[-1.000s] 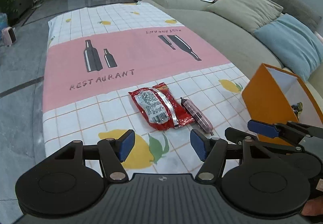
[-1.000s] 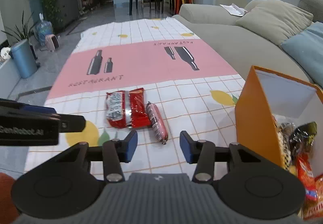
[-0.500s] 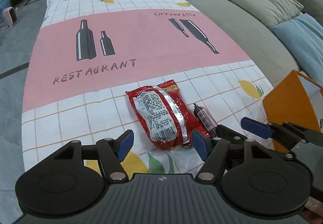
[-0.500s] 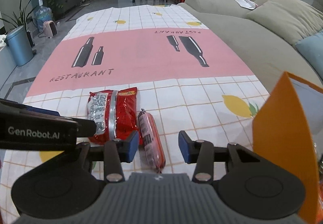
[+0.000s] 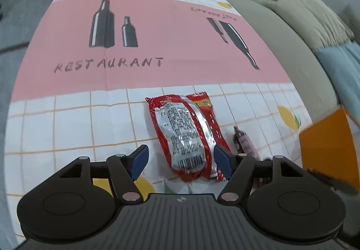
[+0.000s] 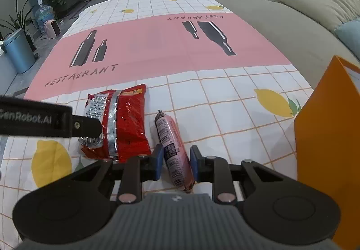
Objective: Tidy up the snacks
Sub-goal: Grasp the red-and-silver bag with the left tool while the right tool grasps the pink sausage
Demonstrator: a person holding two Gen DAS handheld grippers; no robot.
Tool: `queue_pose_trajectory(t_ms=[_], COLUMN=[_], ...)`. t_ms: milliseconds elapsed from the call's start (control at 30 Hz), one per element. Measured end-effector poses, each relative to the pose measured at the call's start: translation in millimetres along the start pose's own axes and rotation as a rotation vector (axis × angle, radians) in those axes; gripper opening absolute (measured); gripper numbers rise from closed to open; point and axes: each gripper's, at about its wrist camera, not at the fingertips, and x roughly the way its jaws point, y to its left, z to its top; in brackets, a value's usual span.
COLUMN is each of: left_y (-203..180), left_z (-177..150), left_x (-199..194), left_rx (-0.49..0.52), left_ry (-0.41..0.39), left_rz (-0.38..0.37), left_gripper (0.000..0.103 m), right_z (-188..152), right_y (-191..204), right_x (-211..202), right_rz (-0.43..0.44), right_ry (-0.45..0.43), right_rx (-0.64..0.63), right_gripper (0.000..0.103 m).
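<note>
Tongs are closing in on two snacks on my desk.
My right tongs (image 6: 175,164) are clamping the pink plastic-wrapped sausage stick (image 6: 174,149), jaws having just been closing; my left tongs (image 5: 181,160) are hanging spread wide astride the red foil snack packet (image 5: 186,135), beside the orange cardboard box (image 6: 326,137).

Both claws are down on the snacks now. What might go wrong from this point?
The right gripper has just closed on the near end of the pink sausage, so its far end may droop or slip out when lifted. The left gripper stands open around the red packet; its crinkly foil could buckle or slide instead of seating. The two grippers work close together beside the orange box and might bump.
</note>
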Motion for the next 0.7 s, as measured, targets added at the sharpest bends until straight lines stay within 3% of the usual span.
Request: queue_pose_trajectory(t_ms=[167,233,367,433,500,600,700], left_y=[3,1,-16,-27,-35,-39,-39], left_z=[6,6,5,3,0,-2,-3], left_x=[16,19,25,29,33,33,31], left_rx=[-0.083,-0.084,-0.013,0.05,0.107,0.144,0.166], left_ry=[0.004,-0.002,-0.009,-0.004,-0.003,-0.013,-0.007], left_rz=[-0.013,-0.016,0.027,0.058,0.098,0.123,0.124], left_gripper=[0.078,0.087,0.098,0.1,0.1,0.087,0.082], right_z=[6,8,7,7,6,3,1], right_y=[1,3,4,2,3,12,12], right_x=[1,2,11,15,16,14,13], right_rz=[0.025,0.034,0.061,0.081,0.101,0.124,0.137], right_ry=[0.006,0.002,0.025,0.038,0.039,0.038,0.035], right_rx=[-0.005,-0.02,-0.015,0.02,0.035,-0.011,-0.015], right_gripper=[0.025,0.025,0.026,0.022,0.022,0.022,0.022])
